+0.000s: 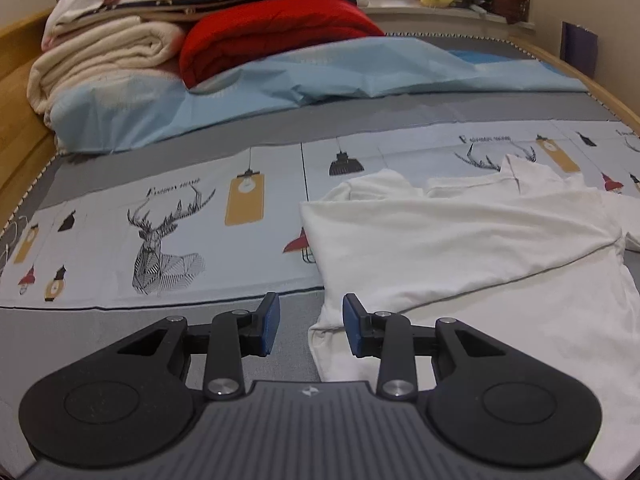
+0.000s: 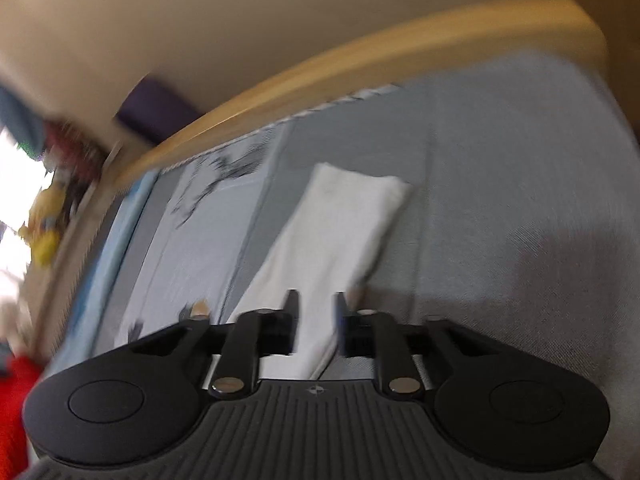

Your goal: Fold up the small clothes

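White shirt (image 1: pixel 472 248): lies partly folded on my printed bedsheet (image 1: pixel 160 200).
Left gripper (image 1: pixel 311 324): gaping, empty, at shirt's corner.
Right gripper (image 2: pixel 316 320): blurred, seemingly parted over the sleeve (image 2: pixel 340 232).

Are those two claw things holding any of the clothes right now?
No. The left gripper and right gripper both have open jaws, nothing between them; the white shirt lies loose.

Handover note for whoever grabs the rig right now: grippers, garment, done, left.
Left gripper: open, empty, at the near left corner of the white shirt.
Right gripper: open, empty, over a white strip of cloth; that view is blurred.
Shirt lies on the bed sheet, rumpled, one part flapped over.
Done: at most a first fold.
Left: finish folding.
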`<action>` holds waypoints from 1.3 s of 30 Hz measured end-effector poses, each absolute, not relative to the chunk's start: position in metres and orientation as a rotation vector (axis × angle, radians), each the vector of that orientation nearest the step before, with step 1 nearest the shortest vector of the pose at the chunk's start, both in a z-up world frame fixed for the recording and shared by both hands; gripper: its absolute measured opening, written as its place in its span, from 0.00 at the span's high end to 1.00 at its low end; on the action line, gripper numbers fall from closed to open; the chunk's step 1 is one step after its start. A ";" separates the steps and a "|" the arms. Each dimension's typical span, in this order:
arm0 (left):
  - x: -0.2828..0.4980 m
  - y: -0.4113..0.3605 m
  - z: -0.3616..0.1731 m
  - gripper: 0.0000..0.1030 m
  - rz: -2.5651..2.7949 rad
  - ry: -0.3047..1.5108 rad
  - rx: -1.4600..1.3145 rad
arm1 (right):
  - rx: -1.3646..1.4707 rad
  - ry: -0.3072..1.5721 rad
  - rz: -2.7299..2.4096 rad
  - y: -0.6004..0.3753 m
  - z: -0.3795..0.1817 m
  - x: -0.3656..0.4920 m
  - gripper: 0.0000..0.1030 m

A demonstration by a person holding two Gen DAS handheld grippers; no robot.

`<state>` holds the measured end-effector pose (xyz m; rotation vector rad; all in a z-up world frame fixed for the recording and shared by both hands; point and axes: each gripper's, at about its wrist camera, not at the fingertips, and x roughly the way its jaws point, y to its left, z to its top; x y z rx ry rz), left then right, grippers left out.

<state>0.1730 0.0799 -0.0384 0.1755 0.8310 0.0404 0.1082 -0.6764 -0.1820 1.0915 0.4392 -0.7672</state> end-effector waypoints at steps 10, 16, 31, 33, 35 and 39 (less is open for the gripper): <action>0.176 0.085 -0.045 0.63 0.017 0.839 0.214 | 1.065 0.456 -0.774 -0.685 -0.210 0.139 0.74; 0.176 0.093 -0.040 0.63 0.016 0.824 0.184 | 0.818 0.387 -0.793 -0.642 -0.157 0.162 0.97; 0.167 0.121 -0.038 0.63 0.031 0.870 0.036 | 0.173 0.646 0.582 -0.189 -0.056 0.235 0.91; 0.167 0.129 -0.041 0.63 0.038 0.883 0.006 | 0.118 0.818 0.651 -0.161 -0.078 0.227 0.91; 0.169 0.137 -0.043 0.63 0.043 0.892 -0.034 | 0.106 0.888 0.626 -0.160 -0.082 0.223 0.91; 0.173 0.152 -0.055 0.63 0.039 0.910 -0.129 | 0.155 0.847 0.457 -0.203 -0.044 0.228 0.84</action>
